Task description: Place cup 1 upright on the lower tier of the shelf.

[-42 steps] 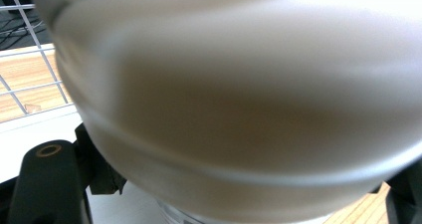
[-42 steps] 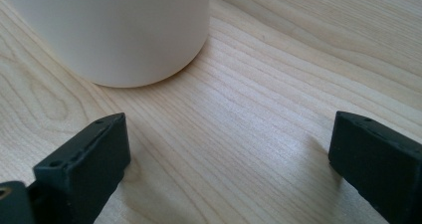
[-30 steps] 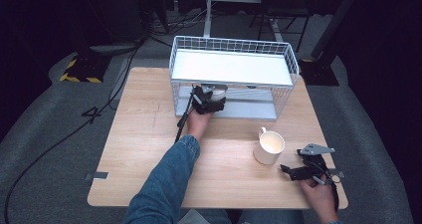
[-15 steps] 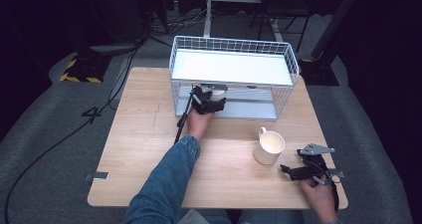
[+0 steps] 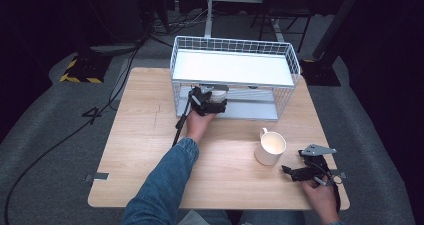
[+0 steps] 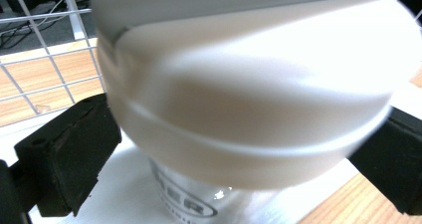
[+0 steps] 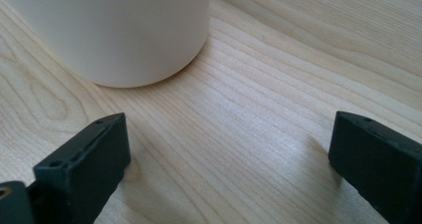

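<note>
Table [image 5: 150,135]: pale wood, fine grain. Wire rack [image 5: 232,45], far centre: white mesh, white shelf. Mug [image 5: 270,148], near right: cream. Jar [image 6: 249,84] in rack: white lid, clear body with dark lettering. Hand-held grippers: black. Sleeve [image 5: 165,185]: blue denim.

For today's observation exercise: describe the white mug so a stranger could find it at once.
Start at the wire rack at the wooden table's far edge. Come toward the near right corner: the mug stands alone, upright, just ahead of the right gripper. Unlike the lidded jar under the rack, it is open-topped with a handle.
</note>
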`<state>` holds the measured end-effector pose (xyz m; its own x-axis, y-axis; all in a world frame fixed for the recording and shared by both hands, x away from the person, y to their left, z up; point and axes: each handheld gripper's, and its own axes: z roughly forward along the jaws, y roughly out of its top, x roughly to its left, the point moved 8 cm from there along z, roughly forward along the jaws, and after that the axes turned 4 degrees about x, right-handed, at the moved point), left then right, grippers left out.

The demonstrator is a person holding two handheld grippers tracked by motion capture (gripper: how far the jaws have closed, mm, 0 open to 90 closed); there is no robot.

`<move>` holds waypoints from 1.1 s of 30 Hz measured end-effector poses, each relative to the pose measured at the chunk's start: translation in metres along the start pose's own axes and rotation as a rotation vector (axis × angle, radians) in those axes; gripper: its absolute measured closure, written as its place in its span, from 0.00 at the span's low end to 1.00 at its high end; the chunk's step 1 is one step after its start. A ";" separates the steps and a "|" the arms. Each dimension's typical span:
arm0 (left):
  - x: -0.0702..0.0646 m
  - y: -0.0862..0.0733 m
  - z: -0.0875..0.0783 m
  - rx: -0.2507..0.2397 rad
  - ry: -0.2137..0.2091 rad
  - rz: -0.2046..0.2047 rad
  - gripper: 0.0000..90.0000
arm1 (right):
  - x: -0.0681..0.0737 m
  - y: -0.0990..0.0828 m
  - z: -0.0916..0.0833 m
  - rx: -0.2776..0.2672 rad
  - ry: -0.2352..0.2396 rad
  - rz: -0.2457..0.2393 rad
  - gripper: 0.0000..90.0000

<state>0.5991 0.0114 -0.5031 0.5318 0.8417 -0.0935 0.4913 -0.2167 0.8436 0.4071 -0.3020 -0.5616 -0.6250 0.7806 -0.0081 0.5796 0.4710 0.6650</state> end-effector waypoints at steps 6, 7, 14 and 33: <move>-0.001 0.000 -0.014 -0.003 -0.006 0.020 0.00 | 0.000 0.000 0.000 0.000 0.000 0.000 0.03; -0.002 -0.001 -0.016 -0.002 -0.006 0.019 0.00 | 0.000 0.000 0.000 0.000 0.000 0.000 0.03; -0.006 -0.007 -0.031 0.006 -0.025 0.004 0.00 | 0.000 0.000 0.000 0.000 0.000 0.000 0.03; -0.023 -0.017 -0.080 -0.033 -0.067 0.031 0.00 | 0.000 0.000 0.000 0.001 -0.001 -0.001 0.03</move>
<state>0.5233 0.0354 -0.4732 0.5921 0.7996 -0.1009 0.4510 -0.2250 0.8637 0.4072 -0.3022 -0.5616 -0.6249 0.7806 -0.0091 0.5797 0.4718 0.6643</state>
